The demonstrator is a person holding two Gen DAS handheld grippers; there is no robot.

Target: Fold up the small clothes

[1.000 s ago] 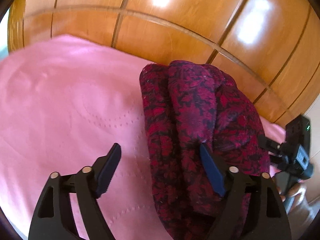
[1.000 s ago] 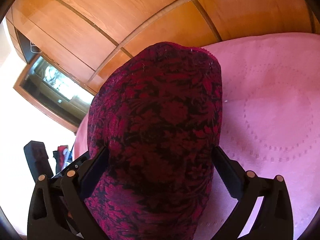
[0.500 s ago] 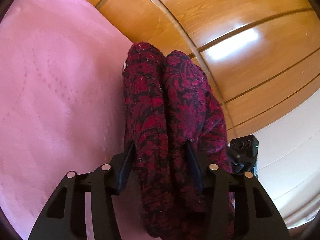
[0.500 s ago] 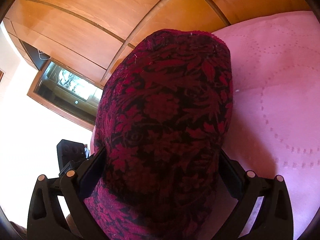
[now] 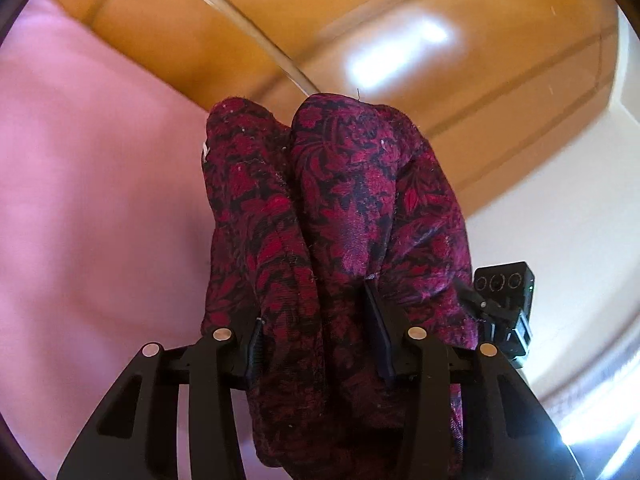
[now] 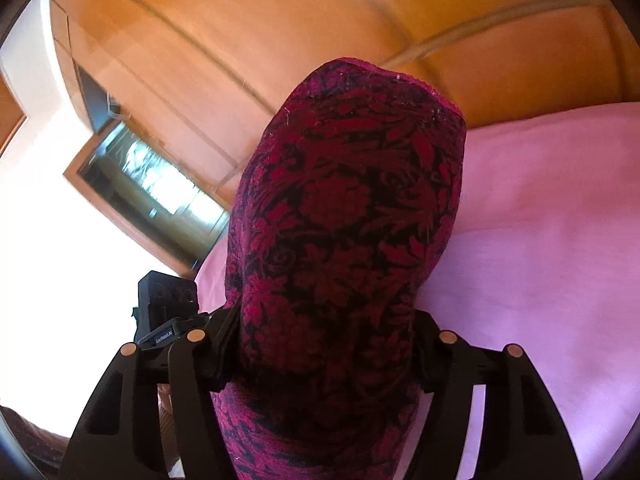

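A dark red garment (image 5: 340,208) with a black floral pattern is bunched into a thick folded bundle, raised over the pink bedspread (image 5: 88,184). My left gripper (image 5: 312,304) has its jaws closing and both pads dig into one side of the bundle. In the right wrist view the same garment (image 6: 348,216) fills the middle. My right gripper (image 6: 328,316) has its jaws closing too, pinching the cloth from both sides so it narrows between the fingers. The lower part of the bundle is hidden behind the gripper bodies.
Glossy wooden panels (image 5: 360,32) rise behind the bed, with a white wall (image 5: 560,208) to the right. A wood-framed glass opening (image 6: 148,184) shows in the right wrist view. Pink bedspread (image 6: 540,240) spreads to the right there. Each gripper's black body (image 5: 504,304) (image 6: 166,304) shows beside the other.
Both grippers have narrowed from wide open onto the garment. The left one swung round so its fingers straddle the bundle, and the bundle has come up from the bedspread.
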